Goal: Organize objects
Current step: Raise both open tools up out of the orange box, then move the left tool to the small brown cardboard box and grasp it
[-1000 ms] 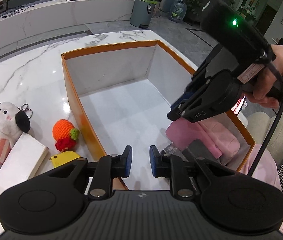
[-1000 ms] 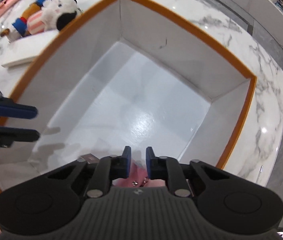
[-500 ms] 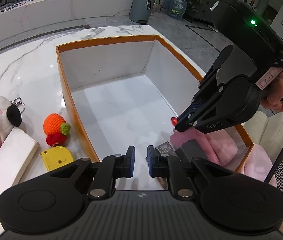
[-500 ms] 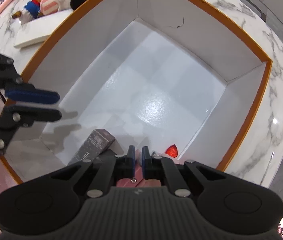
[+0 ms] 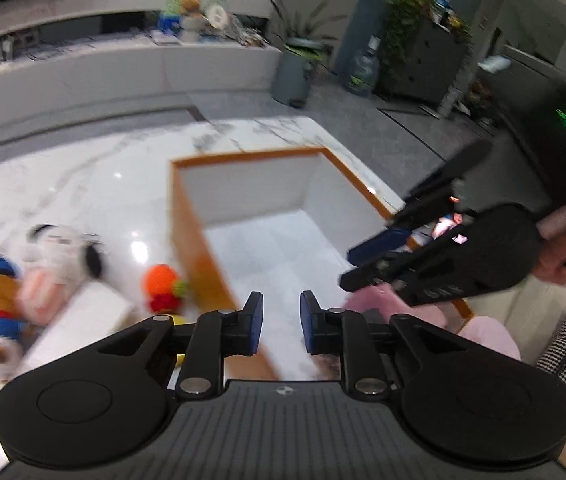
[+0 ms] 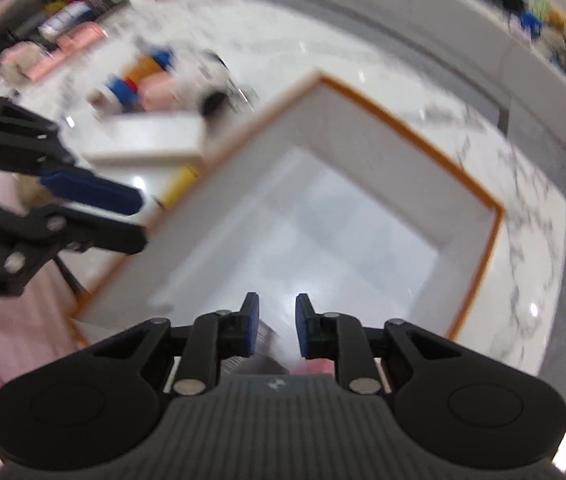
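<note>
Both grippers above the orange-rimmed box (image 5: pixel 181 216), between placements.

Left gripper (image 5: pixel 281 322) and right gripper (image 6: pixel 277 326): jaws narrow, opening, nothing between them. 1 pink item (image 5: pixel 379 302) lies in the box beneath the right gripper; plush toys (image 5: pixel 57 256) wait left of the left gripper. Open fully before descending.

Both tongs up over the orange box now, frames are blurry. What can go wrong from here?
1. The left tongs and right tongs hang close together over the orange-rimmed box, jaws opening with nothing between them; crossing paths could knock them together.
2. The orange knitted toy sits right against the box's outer wall, so a grab may catch the rim.
3. Motion blur makes aiming at the plush dog unreliable.
</note>
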A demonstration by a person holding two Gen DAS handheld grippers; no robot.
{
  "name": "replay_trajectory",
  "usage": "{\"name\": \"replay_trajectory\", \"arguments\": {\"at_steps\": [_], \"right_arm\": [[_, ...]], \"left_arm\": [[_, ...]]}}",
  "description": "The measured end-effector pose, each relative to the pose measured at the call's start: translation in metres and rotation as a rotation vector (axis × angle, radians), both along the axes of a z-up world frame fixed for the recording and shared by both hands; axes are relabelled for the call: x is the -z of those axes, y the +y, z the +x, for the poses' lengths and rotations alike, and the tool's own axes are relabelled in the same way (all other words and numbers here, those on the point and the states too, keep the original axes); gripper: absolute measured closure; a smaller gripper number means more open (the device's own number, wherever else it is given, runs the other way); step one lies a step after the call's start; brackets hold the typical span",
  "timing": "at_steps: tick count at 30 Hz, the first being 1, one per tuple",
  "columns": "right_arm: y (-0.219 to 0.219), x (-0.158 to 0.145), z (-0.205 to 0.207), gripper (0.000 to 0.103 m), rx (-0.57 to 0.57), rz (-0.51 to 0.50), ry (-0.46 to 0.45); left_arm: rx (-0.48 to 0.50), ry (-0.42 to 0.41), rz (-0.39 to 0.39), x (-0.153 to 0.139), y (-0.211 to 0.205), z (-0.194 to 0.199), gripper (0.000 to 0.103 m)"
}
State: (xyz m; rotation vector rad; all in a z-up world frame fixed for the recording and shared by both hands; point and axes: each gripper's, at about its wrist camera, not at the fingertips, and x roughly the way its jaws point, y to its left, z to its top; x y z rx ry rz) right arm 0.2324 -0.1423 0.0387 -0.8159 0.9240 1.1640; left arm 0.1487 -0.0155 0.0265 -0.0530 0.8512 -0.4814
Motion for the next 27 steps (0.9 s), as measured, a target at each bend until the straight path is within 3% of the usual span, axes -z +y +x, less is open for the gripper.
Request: {"name": "replay_trajectory", "arguments": {"at_steps": [5,8,11,14,17,20,27], "right_arm": [[0.007,-0.021,-0.042,0.079,-0.073,0.139,0.032],[0.02,-0.02,-0.067,0.07,-0.123,0.182,0.056],[0.037,-0.012,-0.088,0.07,-0.164,0.212,0.086],[0.054,0.001,-0.103,0.07,-0.174,0.231,0.128],[0.072,0.018,-0.114,0.07,-0.147,0.238,0.148],[0.095,0.039,-0.124,0.075,-0.115,0.234,0.187],[0.133,0.08,-0.138,0.081,-0.064,0.209,0.198]], "left_arm": [[-0.123,0.043,0.071,-0.011,0.049,-0.014,0.079],[-0.249,0.104,0.103,-0.006,0.081,-0.021,0.071],[-0.348,0.172,0.094,0.009,0.11,-0.027,0.055],[-0.459,0.257,0.08,0.028,0.137,-0.03,0.048],[-0.557,0.351,0.013,0.047,0.165,-0.037,0.047],[-0.599,0.41,-0.054,0.058,0.182,-0.047,0.047],[-0.596,0.482,-0.051,0.07,0.185,-0.046,0.039]]}}
